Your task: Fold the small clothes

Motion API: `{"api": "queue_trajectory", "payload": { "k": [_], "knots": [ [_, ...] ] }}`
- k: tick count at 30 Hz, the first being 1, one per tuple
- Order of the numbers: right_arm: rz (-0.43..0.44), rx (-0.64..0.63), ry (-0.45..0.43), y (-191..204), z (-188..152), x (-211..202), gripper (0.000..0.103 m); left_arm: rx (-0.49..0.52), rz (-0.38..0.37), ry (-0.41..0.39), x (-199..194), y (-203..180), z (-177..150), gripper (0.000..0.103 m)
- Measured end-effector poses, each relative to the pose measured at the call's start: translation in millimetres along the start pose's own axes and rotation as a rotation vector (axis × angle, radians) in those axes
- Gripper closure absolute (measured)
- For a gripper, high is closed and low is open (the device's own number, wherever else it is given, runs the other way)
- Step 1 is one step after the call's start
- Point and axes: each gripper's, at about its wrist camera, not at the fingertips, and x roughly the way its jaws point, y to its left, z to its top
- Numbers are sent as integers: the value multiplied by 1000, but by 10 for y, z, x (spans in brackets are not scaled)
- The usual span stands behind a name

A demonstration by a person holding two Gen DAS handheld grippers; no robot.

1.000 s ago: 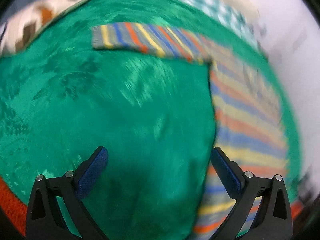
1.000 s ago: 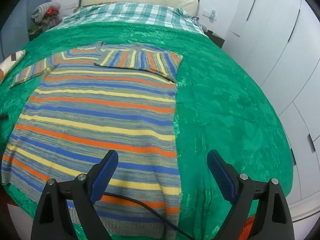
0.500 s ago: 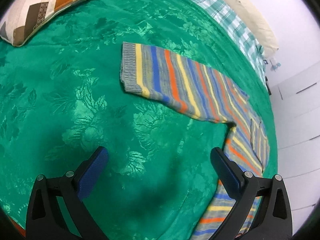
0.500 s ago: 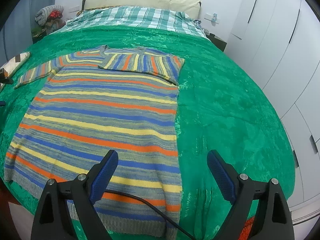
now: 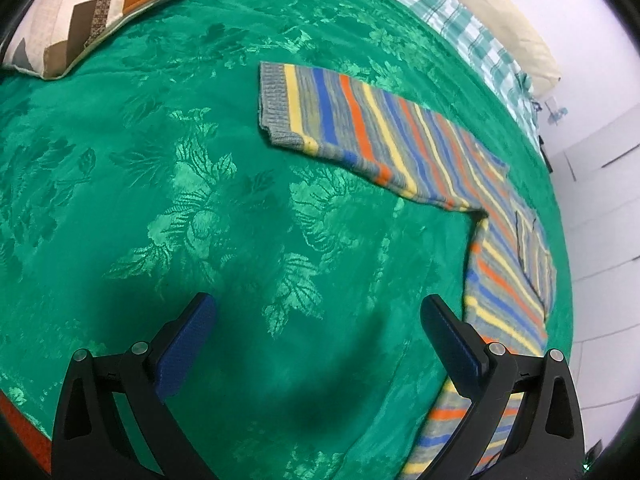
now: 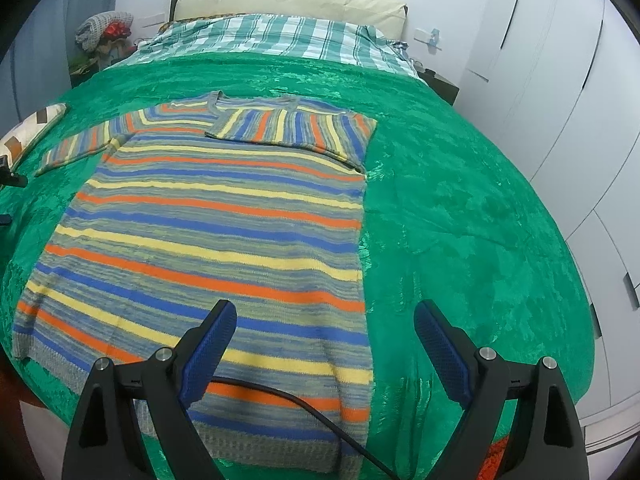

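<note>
While the striped knitted sweater (image 6: 216,248) of grey, blue, orange and yellow wool lies flat on the green floral bedspread (image 6: 460,220), near the foot edge of the bed, one sleeve is already folded across the chest. The other sleeve (image 5: 360,132) extends toward the side edge with the patchwork cushion (image 5: 92,12). The left gripper (image 5: 316,320) hovers over bare bedspread with jaws spread wide and empty. The right gripper (image 6: 324,328) hangs above the hem, jaws likewise apart, holding nothing. For the sleeve fold, pinch the grey cuff only, lift slightly, and lay it parallel across the chest. No containers are visible, though the bedside clutter is probably too small to identify.
</note>
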Motion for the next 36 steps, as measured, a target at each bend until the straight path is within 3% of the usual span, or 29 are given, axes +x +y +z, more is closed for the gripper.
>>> {"api": "queue_trajectory", "payload": {
  "k": [36],
  "knots": [
    [23,-8,3,79,-16,20,13,29,39,24,29,31,-30,1]
  ]
}}
